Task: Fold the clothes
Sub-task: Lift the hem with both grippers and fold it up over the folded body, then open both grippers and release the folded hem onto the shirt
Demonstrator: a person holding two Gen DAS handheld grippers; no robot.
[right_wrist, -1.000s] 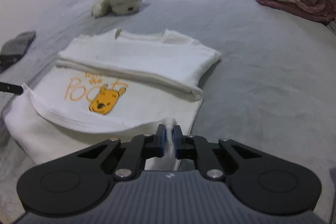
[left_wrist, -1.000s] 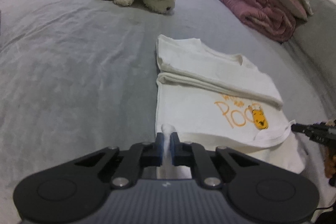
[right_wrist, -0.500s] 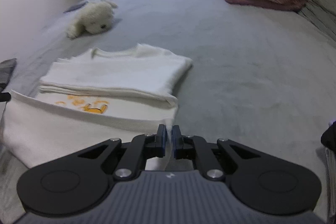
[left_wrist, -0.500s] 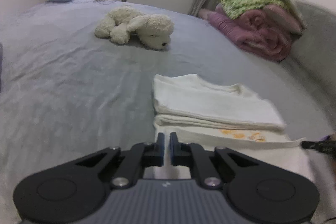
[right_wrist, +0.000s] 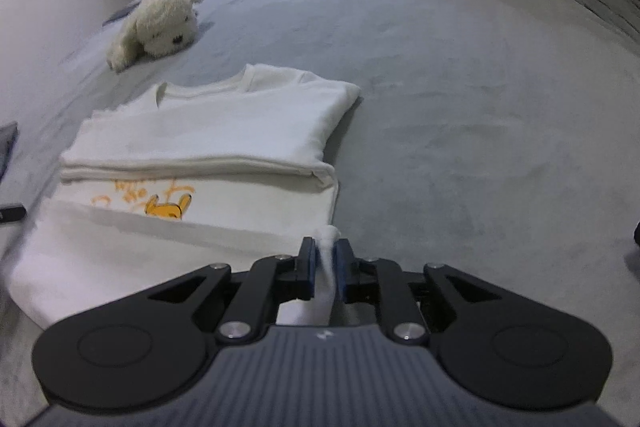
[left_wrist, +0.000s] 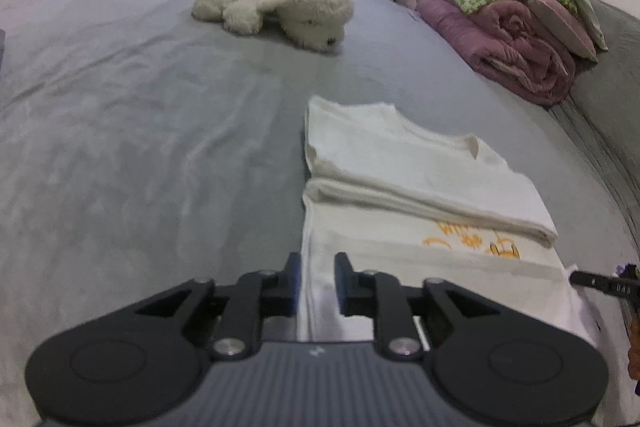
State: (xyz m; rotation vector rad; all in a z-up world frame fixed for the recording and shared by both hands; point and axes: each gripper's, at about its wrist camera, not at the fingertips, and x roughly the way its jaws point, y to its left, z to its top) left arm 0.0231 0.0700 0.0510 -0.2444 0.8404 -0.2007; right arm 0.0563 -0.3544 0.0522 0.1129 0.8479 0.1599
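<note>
1. White T-shirt [right_wrist: 224, 131] lies flat on the grey bed, collar toward 12 o'clock.
2. Its upper part is folded over; the orange print, perhaps a bear, shows at 6 o'clock.

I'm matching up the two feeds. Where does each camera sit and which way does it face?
Left wrist: on the left gripper, looking along its parted fingers over the white T-shirt toward the plush dog.
Right wrist: on the right gripper, fingers pinching the shirt's corner, facing the bed.
Shared: shirt, plush dog, pink blanket.
</note>
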